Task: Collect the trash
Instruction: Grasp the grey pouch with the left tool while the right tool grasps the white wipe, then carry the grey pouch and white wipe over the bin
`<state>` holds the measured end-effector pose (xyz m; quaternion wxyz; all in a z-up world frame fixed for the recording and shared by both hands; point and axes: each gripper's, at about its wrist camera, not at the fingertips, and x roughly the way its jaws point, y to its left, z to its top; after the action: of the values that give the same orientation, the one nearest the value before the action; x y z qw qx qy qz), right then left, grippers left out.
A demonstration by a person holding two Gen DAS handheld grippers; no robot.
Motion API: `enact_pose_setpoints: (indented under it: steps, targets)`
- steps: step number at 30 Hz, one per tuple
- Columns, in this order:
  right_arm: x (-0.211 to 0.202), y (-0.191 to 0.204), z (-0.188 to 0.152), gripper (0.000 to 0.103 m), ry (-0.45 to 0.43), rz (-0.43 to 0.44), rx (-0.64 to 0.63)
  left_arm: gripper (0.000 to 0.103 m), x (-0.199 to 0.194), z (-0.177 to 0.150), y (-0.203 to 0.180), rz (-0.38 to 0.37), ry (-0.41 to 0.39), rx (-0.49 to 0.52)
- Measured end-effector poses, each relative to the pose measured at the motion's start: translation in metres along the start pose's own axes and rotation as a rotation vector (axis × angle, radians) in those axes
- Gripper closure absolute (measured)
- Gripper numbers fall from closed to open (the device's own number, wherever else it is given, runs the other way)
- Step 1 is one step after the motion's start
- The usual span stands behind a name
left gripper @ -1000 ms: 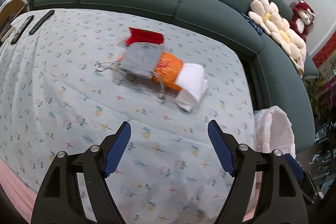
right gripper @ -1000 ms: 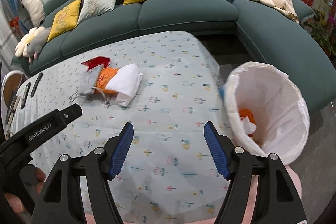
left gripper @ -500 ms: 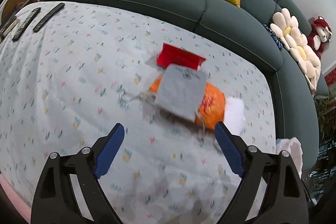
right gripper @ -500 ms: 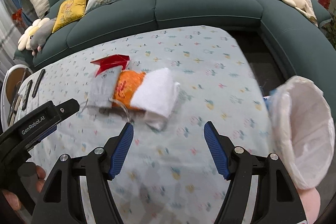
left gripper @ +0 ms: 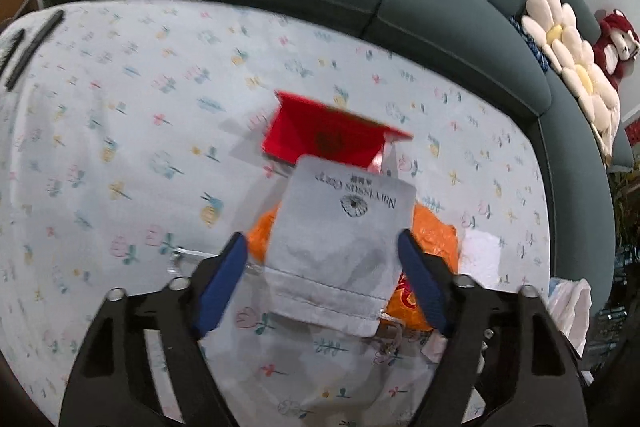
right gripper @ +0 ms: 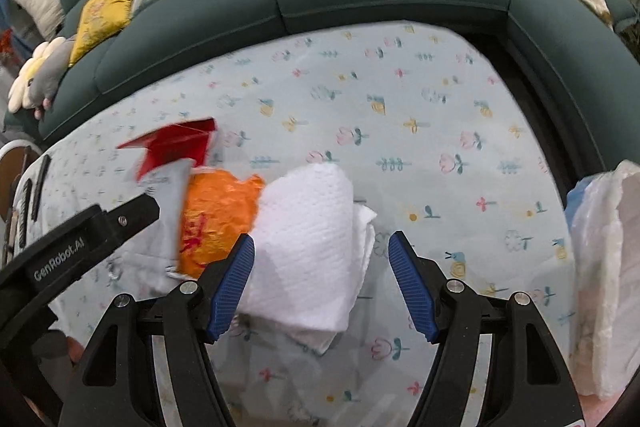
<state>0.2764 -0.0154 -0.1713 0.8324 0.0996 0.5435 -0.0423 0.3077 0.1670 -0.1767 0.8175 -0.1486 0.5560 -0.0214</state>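
Both grippers gape — left gripper (left gripper: 322,281) closing around pouch (left gripper: 340,243).

Left gripper (left gripper: 322,281) points steeply down, jaws closing; right gripper (right gripper: 321,285) spread apart.

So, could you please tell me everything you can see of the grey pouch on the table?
The grey pouch is a flat, soft-looking fabric bag with a stitched hem, a drawstring cord, and a printed flower emblem under a line of lettering. It lies on the orange wrapper, its far edge overlapping the red paper, on the floral tablecloth. It sits between the fingers of the left tool, whose jaws are closing; they do not visibly press it yet.
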Motion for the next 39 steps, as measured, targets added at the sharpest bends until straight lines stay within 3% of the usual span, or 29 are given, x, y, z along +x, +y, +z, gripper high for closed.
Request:
enact_pose_setpoints:
  steps: [2, 5, 9, 15, 23, 30, 39]
  targets:
    - [0.010, -0.003, -0.002, 0.039, 0.026, 0.006, 0.011, 0.050, 0.006, -0.003, 0.000, -0.016, 0.016, 0.002]
    - [0.021, -0.003, -0.009, 0.056, 0.061, 0.018, -0.002, 0.073, 0.010, -0.011, -0.001, -0.025, 0.027, 0.028]
    - [0.017, 0.004, -0.018, 0.071, 0.054, 0.034, -0.057, 0.090, 0.010, -0.029, -0.002, -0.034, 0.043, 0.046]
    - [0.006, -0.003, -0.046, 0.079, 0.079, 0.071, -0.055, 0.093, -0.001, -0.070, -0.009, -0.040, 0.060, 0.078]
    - [-0.023, -0.018, -0.105, 0.080, 0.114, 0.087, -0.095, 0.093, -0.026, -0.137, -0.015, -0.044, 0.090, 0.094]
    - [-0.050, -0.040, -0.150, 0.084, 0.144, 0.106, -0.103, 0.095, -0.046, -0.176, -0.021, -0.050, 0.118, 0.092]
    - [-0.113, -0.081, -0.152, 0.084, 0.010, 0.133, -0.040, 0.097, -0.101, -0.181, -0.052, -0.084, 0.009, 0.168]
